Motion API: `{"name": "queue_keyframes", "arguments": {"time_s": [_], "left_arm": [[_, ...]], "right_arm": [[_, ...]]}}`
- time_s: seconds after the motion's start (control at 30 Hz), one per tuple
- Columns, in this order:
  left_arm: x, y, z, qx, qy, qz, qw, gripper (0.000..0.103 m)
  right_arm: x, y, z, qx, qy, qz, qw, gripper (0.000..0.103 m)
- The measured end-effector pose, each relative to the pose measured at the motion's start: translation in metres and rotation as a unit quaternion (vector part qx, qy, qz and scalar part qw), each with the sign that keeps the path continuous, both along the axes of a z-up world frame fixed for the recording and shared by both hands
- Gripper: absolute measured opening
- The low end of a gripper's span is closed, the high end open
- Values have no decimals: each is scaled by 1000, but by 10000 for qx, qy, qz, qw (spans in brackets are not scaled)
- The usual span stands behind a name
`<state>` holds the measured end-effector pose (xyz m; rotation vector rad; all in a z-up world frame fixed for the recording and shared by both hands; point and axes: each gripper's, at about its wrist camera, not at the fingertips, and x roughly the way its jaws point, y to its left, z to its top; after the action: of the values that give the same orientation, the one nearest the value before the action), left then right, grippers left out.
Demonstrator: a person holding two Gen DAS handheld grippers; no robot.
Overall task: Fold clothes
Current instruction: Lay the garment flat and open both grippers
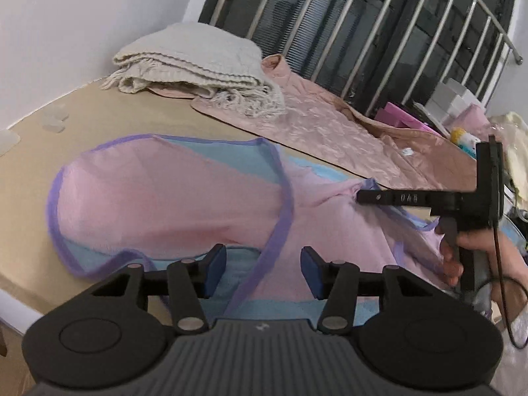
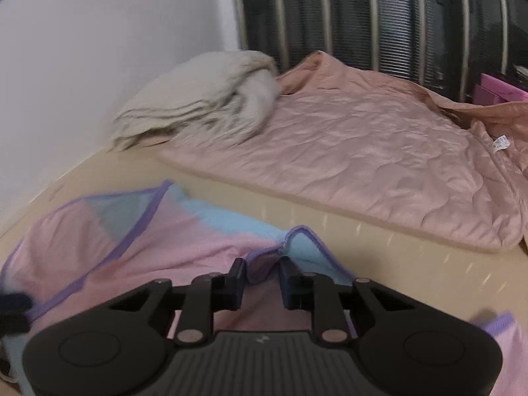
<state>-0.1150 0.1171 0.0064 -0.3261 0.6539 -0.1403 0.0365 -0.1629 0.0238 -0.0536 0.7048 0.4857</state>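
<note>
1. Tan bed surface (image 1: pixel 109 112) is shown against a white wall (image 1: pixel 82 16), with a dark window behind metal bars (image 1: pixel 379 26) at the far side.
2. A folded cream blanket with fringe (image 1: pixel 198 66) is seen at the far corner of the bed, resting partly on a pink quilted cover (image 1: pixel 323 128) that is spread flat along the window side.
3. The task's thing, a pink and light-blue garment with purple trim (image 1: pixel 158 198), is laid on the near part of the bed, apart from the quilted cover; one flap is folded over so that a rounded, trimmed edge faces the wall.
4. The left tool (image 1: pixel 264 270) is shown released: its blue pads (image 1: pixel 216 270) stand well apart above the near edge of the garment, and no cloth is pressed between them.
5. The right tool (image 2: pixel 262 275) is shown narrowed on a bunched purple-trimmed edge of the garment (image 2: pixel 264 260); the cloth lies between its fingers, but it cannot be told from the blurred right wrist view whether the pads press on it. In the left wrist view the tip of this tool (image 1: pixel 361 195) is seen at the same gathered corner, where the fabric is drawn into creases.
6. A hand (image 1: pixel 468 254) is seen around the handle of the right tool, with a dark cable (image 1: pixel 500 283) hanging beside it.
7. Pink boxes (image 1: pixel 402 118) and other small items, too blurred to name, are seen near the window at the right.
</note>
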Motion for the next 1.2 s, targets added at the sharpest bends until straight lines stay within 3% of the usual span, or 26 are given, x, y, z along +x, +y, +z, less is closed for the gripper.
{"name": "queue_keyframes", "arguments": {"time_s": [0.07,0.2,0.33,0.4,0.47,0.6,0.73,0.83,0.93,1.07,1.2], "left_arm": [[0,7,4,-135,79,-17,9999,51],[-14,25,2,-328,-5,-70,9994,55],[-13,35,1,-446,-59,-105,9989,56],[-7,33,3,-360,-27,-104,9993,56],[-6,30,4,-215,6,-159,9996,56],[-20,22,7,233,86,-396,9989,55],[-28,25,12,93,271,-469,9985,56],[-20,33,22,-96,46,-338,9994,56],[6,38,23,197,-88,-115,9997,59],[33,37,11,640,145,-11,9978,59],[19,31,3,1263,-85,-97,9919,70]], "right_arm": [[0,-7,11,9,-38,-110,9999,26],[-56,-42,36,573,-224,240,9978,52],[-116,-66,20,753,59,503,9959,50],[-133,-65,8,505,14,431,9978,37],[-143,-61,-4,153,-101,368,9992,31],[-159,-57,-7,-407,-361,433,9976,30],[-158,-78,-1,-486,-153,271,9983,32],[-148,-87,8,-554,-16,97,9984,37],[-133,-87,17,-188,-241,6,9995,37],[-97,-57,17,79,-178,73,9998,37],[-68,-13,37,340,-157,416,9984,42]]}}
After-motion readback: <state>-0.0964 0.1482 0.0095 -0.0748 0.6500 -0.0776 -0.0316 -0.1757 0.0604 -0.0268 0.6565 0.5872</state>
